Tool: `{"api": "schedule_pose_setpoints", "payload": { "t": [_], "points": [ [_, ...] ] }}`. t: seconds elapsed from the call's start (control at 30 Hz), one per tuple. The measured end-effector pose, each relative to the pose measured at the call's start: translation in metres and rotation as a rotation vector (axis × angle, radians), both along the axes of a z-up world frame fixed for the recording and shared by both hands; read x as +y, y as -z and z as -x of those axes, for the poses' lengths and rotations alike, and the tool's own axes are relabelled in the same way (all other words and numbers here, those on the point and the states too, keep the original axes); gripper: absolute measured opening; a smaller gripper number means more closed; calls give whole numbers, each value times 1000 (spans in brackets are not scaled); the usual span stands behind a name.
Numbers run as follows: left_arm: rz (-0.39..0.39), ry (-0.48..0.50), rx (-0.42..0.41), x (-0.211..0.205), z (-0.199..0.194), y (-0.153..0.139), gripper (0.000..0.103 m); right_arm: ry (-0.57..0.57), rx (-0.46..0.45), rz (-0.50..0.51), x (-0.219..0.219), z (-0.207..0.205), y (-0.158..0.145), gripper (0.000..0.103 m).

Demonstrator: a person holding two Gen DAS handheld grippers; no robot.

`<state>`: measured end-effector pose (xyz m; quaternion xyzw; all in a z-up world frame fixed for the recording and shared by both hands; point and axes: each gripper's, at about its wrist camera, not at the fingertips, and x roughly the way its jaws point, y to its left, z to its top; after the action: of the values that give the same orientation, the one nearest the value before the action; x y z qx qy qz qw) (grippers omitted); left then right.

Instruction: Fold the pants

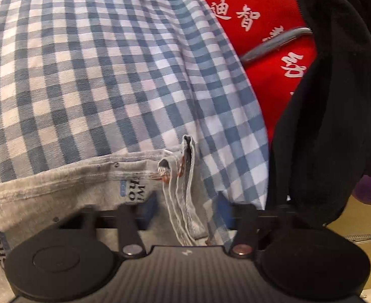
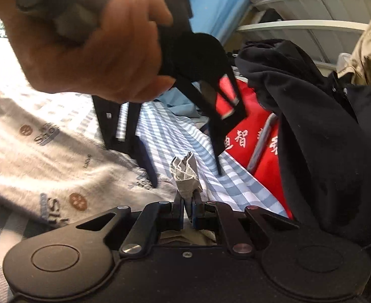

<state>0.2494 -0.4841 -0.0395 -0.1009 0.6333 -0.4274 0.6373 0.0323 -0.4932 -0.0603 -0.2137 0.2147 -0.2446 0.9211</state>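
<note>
The grey printed pants lie on a blue-and-white checked sheet. My right gripper is shut on a bunched corner of the pants, which sticks up between its pads. My left gripper is open, its blue fingertips on either side of that same raised fold. In the right wrist view the left gripper comes down from above, held by a hand, one finger on each side of the corner. The pants also show in the left wrist view.
A red bag with white characters lies on the sheet to the right. A black garment hangs over it at the right. A white bed frame and blue cloth are behind.
</note>
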Motion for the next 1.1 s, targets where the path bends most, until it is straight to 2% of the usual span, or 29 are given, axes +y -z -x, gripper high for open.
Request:
{"api": "schedule_pose_setpoints", "payload": {
  "t": [0.03, 0.1, 0.23, 0.4, 0.53, 0.7, 0.83, 1.0, 1.1],
  "points": [
    [-4, -11, -16, 2, 1, -1, 15, -4, 3, -1, 1, 1, -1, 4],
    [1, -18, -50, 8, 4, -6, 6, -5, 5, 8, 4, 2, -4, 4],
    [29, -29, -118, 21, 13, -26, 5, -31, -3, 40, 19, 10, -14, 3],
    [50, -36, -222, 58, 28, -65, 5, -94, -38, 60, 50, 24, -39, 3],
    [55, -51, -256, 105, 31, -88, 5, -166, -65, 40, 88, 35, -61, 3],
    [50, -119, -278, 168, 30, -109, 5, -275, -82, 3, 139, 38, -73, 2],
    [19, -168, -274, 203, 22, -104, 5, -336, -71, -33, 173, 34, -73, 2],
    [-2, -197, -216, 227, 6, -65, 5, -353, 0, -63, 191, 21, -54, 2],
    [18, -196, -171, 233, 5, -49, 5, -342, 23, -64, 193, 22, -48, 2]
  ]
}}
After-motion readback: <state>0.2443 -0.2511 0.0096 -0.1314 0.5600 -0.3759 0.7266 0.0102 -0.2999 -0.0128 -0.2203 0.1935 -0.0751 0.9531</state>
